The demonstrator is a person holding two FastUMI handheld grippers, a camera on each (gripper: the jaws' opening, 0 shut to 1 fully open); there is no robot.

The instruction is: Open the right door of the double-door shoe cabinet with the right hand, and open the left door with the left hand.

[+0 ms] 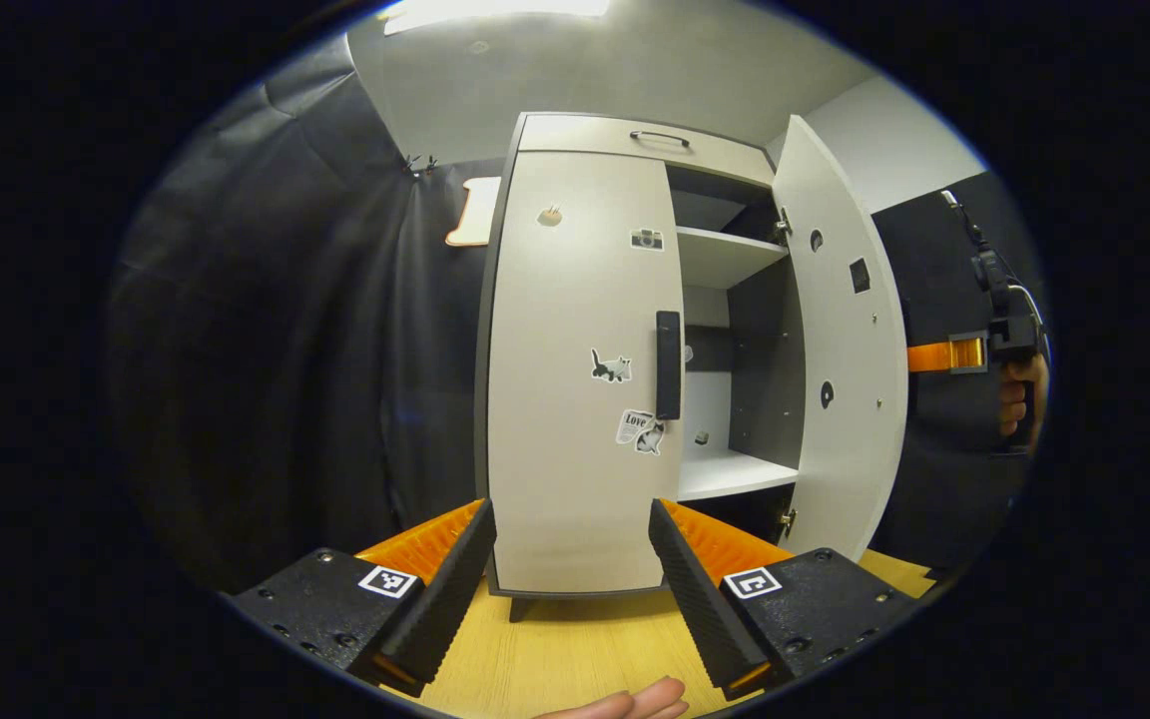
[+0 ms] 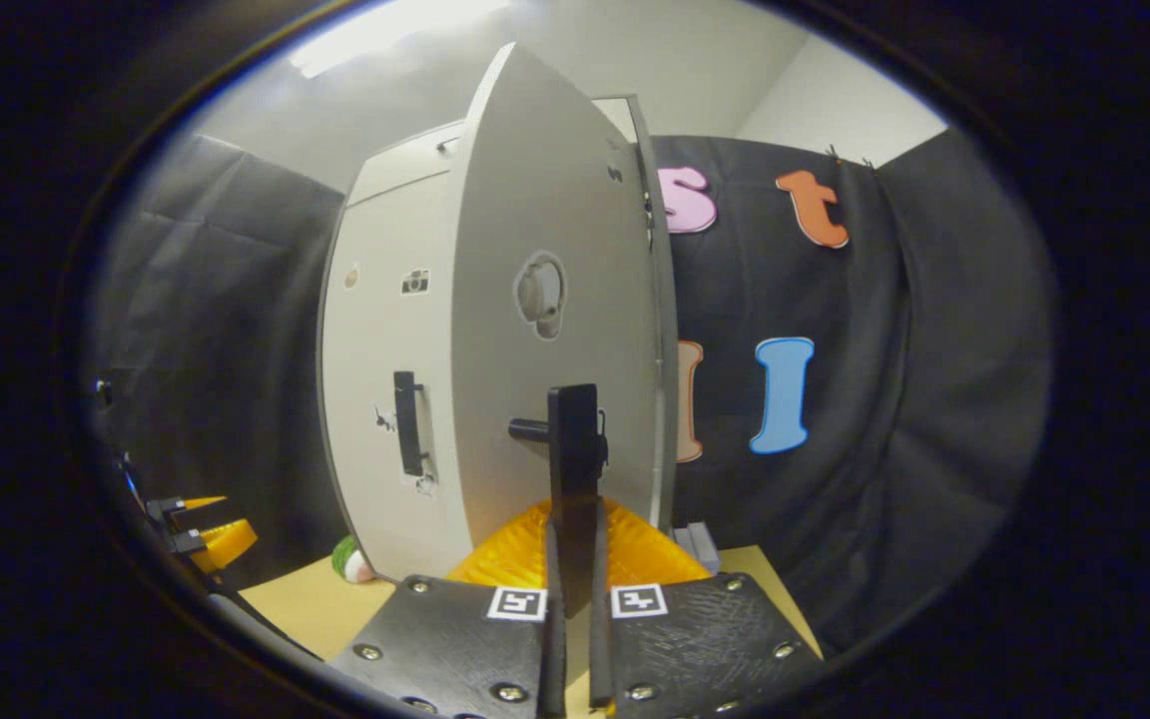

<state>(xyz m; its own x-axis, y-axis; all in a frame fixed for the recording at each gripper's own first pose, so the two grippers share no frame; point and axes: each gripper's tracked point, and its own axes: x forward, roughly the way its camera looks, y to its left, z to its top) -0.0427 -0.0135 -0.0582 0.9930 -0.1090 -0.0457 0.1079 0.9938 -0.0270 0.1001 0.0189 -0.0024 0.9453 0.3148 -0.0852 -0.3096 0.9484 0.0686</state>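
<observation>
The pale shoe cabinet [image 1: 575, 479] stands on a wooden table. Its left door [image 1: 565, 300] is closed, with a black vertical handle [image 1: 668, 364] on its right edge. My left gripper [image 1: 570, 589] is open, low in front of that door and short of the handle, holding nothing. The right door [image 1: 840, 350] is swung wide open. In the right gripper view that open door [image 2: 535, 399] faces me, and my right gripper [image 2: 575, 594] is shut on its black handle [image 2: 575, 449]. The right gripper [image 1: 939, 356], held by a hand, also shows past the open door's edge.
Inside the cabinet are white shelves [image 1: 730, 258], the lower one [image 1: 735, 474] holding nothing. A top drawer with a handle [image 1: 660, 137] sits above the doors. A green-and-white ball [image 2: 353, 561] lies on the table [image 1: 575, 649] beside the cabinet. Black cloth walls close in both sides.
</observation>
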